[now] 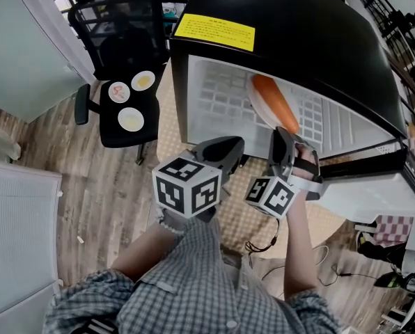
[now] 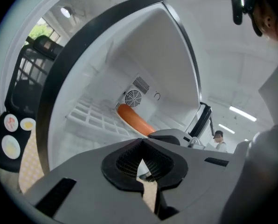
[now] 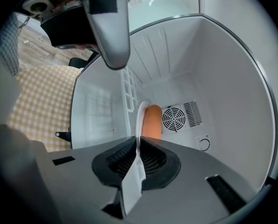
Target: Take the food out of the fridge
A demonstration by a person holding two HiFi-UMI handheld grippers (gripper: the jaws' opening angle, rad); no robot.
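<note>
An open black mini fridge (image 1: 298,40) holds a white plate (image 1: 253,104) with a long orange sausage (image 1: 277,103) on its wire shelf. My right gripper (image 1: 285,141) reaches into the fridge and is shut on the plate's near rim; in the right gripper view the rim (image 3: 140,118) runs straight between the jaws (image 3: 138,146), with the sausage (image 3: 152,122) just beyond. My left gripper (image 1: 225,148) hovers at the fridge opening, left of the right one, shut (image 2: 141,160) and empty. In the left gripper view the sausage (image 2: 134,118) lies ahead on the shelf.
A black office chair (image 1: 124,68) stands left of the fridge with three small plates of food (image 1: 131,118) on its seat. The fridge door (image 1: 374,190) hangs open at the right. A checkered mat (image 1: 242,221) and cables (image 1: 263,245) lie on the wooden floor.
</note>
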